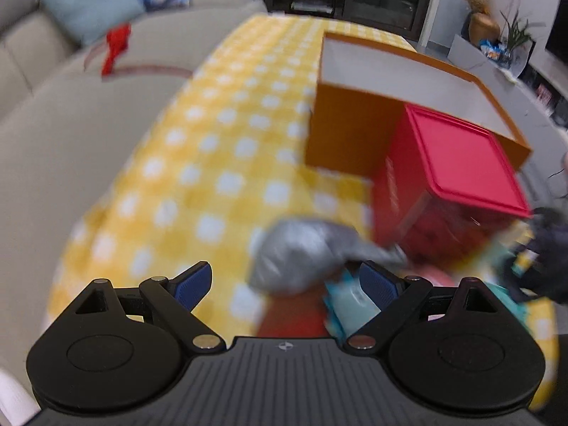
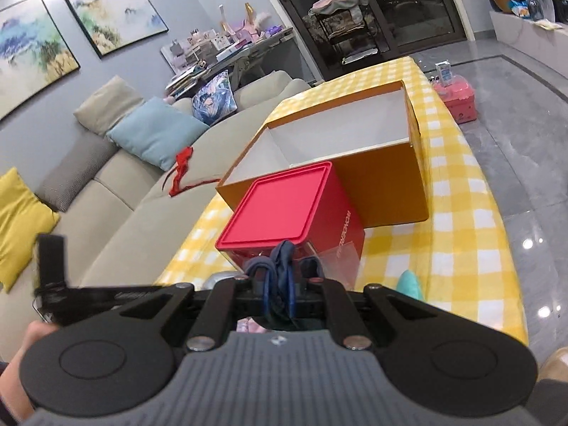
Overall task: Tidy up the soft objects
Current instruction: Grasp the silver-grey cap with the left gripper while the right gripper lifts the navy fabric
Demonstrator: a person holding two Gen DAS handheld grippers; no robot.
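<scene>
My left gripper (image 1: 285, 280) is open and empty, low over the yellow checked table (image 1: 213, 149). A grey soft bundle (image 1: 301, 255) lies just ahead of it, with a teal item (image 1: 349, 305) beside its right finger and a red one (image 1: 294, 314) underneath. My right gripper (image 2: 280, 277) is shut on a dark blue soft cloth (image 2: 282, 259) and holds it in front of the red lidded box (image 2: 280, 206). That red box (image 1: 458, 163) stands against the open orange box (image 2: 340, 135), whose white inside shows nothing. The left view is blurred.
A beige sofa (image 2: 117, 191) with cushions and a red ribbon (image 2: 181, 170) runs along the table's left. A teal soft item (image 2: 410, 284) lies on the cloth to the right. A pink case (image 2: 458, 96) sits on the floor beyond.
</scene>
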